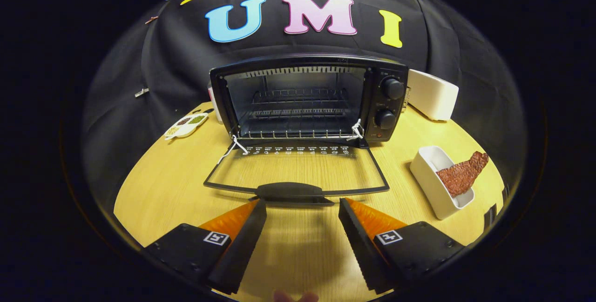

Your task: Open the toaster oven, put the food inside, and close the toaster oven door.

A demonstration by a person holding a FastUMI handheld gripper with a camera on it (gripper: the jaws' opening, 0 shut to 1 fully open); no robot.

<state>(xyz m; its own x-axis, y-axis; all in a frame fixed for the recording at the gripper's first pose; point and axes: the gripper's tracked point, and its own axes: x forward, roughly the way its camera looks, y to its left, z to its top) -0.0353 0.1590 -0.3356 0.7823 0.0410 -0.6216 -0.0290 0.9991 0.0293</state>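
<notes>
The hand-held gripper (302, 206) hangs wide open above the wooden desk (158, 190), holding nothing, its fingertips just short of the dark handle (289, 191) of the toaster oven door (298, 169), which lies folded down flat toward the fingers. Beyond the door the black toaster oven (309, 99) stands open with its wire rack (298, 127) bare and two knobs (392, 89) on its right side. The food (462, 172), a reddish-brown slab, leans in a white tray (430, 181) to the right of the door, well apart from the fingers.
</notes>
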